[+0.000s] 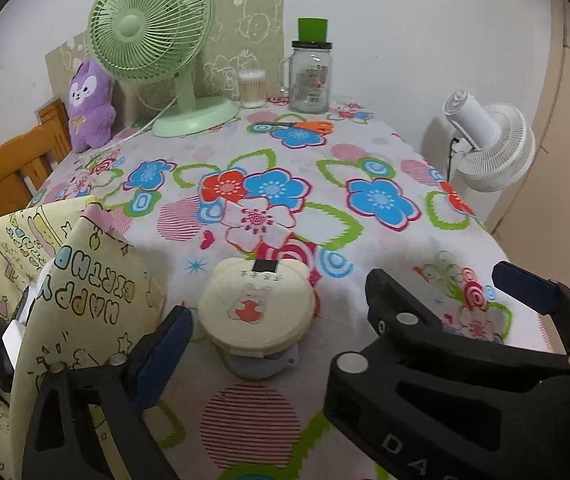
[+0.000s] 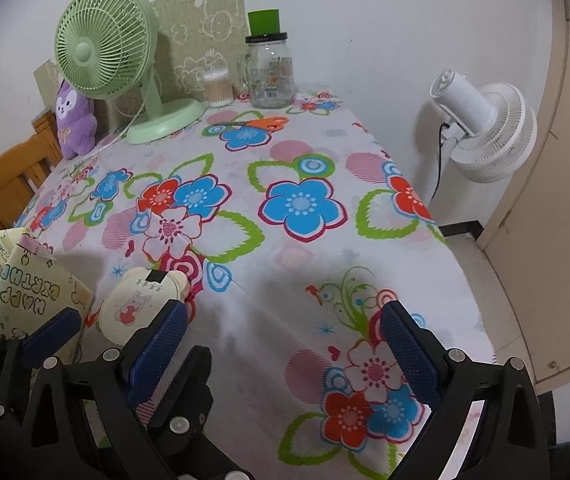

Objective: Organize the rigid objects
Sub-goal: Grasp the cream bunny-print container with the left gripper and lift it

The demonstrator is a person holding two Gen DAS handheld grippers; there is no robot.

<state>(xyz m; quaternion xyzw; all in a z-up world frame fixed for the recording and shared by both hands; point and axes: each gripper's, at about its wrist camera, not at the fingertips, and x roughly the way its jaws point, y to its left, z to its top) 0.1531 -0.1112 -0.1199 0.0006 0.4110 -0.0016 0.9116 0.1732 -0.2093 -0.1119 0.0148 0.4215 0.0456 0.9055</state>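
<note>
Cream round case (image 1: pixel 256 309) near the tabletop's front edge beside the gift bag (image 1: pixel 85 320), dead ahead between the wide-open, empty left gripper (image 1: pixel 273 320); right gripper (image 2: pixel 285 356) likewise open, empty, farther right.

A cream bear-shaped case (image 1: pixel 255 312) with a rabbit sticker lies flat atop a lilac item (image 1: pixel 263 364).

The right gripper (image 2: pixel 285 344) hangs with fingers spread wide above the flowered tablecloth (image 2: pixel 309 240). A cream bear-shaped case (image 2: pixel 133 308) lies beside a yellow gift bag (image 2: pixel 17 292), the left gripper (image 2: pixel 117 332) around it.
</note>
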